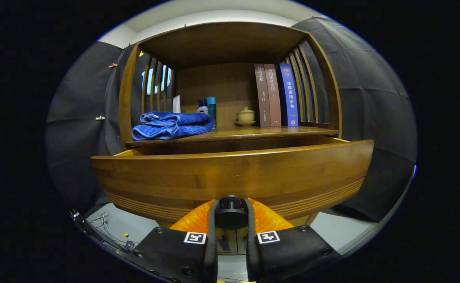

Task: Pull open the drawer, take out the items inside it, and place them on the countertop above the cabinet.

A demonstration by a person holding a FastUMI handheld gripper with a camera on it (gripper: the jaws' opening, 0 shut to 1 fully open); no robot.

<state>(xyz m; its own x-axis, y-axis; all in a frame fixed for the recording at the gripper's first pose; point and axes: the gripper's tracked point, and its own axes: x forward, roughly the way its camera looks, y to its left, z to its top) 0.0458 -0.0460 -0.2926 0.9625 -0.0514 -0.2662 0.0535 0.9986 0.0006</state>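
Note:
A wooden cabinet stands ahead with its drawer [233, 173] pulled out toward me. My gripper [231, 214] is shut on the drawer's dark round knob [231, 204], low on the drawer front, with one finger on each side of it. The drawer's inside is hidden behind its tall front panel. Above the drawer runs the countertop [253, 133], a wooden shelf surface. A folded blue towel [171, 125] lies on its left part.
On the countertop stand two small bottles [208, 108], a cream lidded cup on a saucer [245, 116] and three upright books [277, 94] at the right. Slatted side walls and a wooden top enclose the shelf. Cables lie on the floor at the lower left.

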